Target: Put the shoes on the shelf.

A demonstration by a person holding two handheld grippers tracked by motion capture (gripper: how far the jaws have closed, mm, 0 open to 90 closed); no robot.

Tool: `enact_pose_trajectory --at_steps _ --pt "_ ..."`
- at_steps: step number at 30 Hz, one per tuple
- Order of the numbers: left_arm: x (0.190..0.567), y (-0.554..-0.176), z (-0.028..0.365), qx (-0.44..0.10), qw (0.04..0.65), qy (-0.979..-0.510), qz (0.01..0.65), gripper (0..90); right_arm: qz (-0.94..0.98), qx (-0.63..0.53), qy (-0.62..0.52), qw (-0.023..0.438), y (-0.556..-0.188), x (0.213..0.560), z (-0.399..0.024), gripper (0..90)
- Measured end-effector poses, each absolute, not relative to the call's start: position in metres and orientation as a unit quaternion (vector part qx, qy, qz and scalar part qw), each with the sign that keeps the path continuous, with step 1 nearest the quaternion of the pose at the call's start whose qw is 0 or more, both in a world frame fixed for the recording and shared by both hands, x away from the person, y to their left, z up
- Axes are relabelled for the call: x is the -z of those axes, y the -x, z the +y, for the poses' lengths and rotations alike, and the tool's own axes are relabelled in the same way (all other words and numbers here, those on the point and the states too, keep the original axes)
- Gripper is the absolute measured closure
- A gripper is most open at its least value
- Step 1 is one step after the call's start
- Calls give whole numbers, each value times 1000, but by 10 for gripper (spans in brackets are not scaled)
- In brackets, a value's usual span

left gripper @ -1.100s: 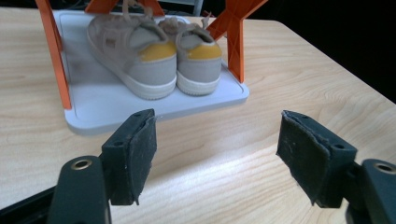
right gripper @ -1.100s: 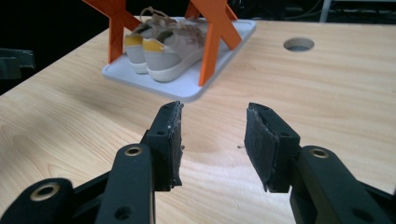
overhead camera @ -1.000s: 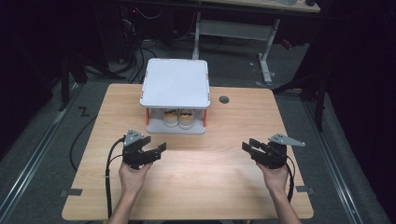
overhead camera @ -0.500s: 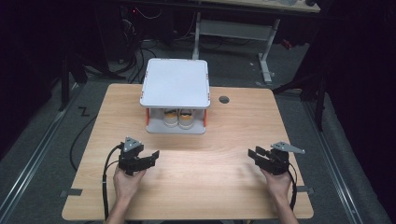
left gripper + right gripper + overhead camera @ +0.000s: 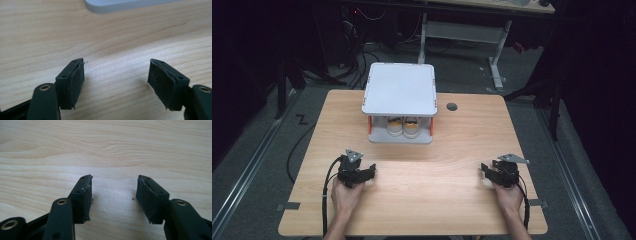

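- Both hands are sitting low at the near edge of the bench (image 5: pixel 422 200), drawn back toward the person and lower than in the earlier high views.
- The left hand-held gripper (image 5: pixel 362 172) is hovering just over the wood on the left side; in the left gripper view (image 5: pixel 116 78) its jaws are standing wide apart with nothing but bare grain between them.
- The right hand-held gripper (image 5: pixel 494 172) is mirroring it on the right side, well apart from the left one; its jaws have just been opening, and the right gripper view (image 5: pixel 113 195) is showing an empty gap between the pads.
- The white shoe rack (image 5: pixel 400 90) is standing at the middle of the far half, well ahead of both grippers, untouched.
- A pair of shoes (image 5: pixel 403 126) is resting side by side on its lower shelf, toes pointing toward the person.
- Reading it as a settling pose: both grippers empty and well short of the rack, so any reach for the shoes is not yet under way.
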State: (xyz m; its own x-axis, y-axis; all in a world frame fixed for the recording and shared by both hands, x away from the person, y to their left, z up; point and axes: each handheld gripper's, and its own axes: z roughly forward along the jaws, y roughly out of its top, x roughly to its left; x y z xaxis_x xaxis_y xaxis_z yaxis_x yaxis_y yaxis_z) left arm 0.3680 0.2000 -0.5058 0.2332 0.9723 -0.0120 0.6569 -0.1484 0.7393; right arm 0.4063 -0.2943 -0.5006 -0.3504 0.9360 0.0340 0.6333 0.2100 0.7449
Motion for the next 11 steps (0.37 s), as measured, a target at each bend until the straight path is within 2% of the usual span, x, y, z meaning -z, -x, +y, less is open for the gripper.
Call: enact_pose_trajectory --at_steps 6,11 --pt "507 -367 200 -248 323 -716 567 294 755 -325 -517 239 -407 501 -291 437" --pt "507 -366 200 -248 323 -714 569 292 755 -326 -518 236 -407 501 -291 419"
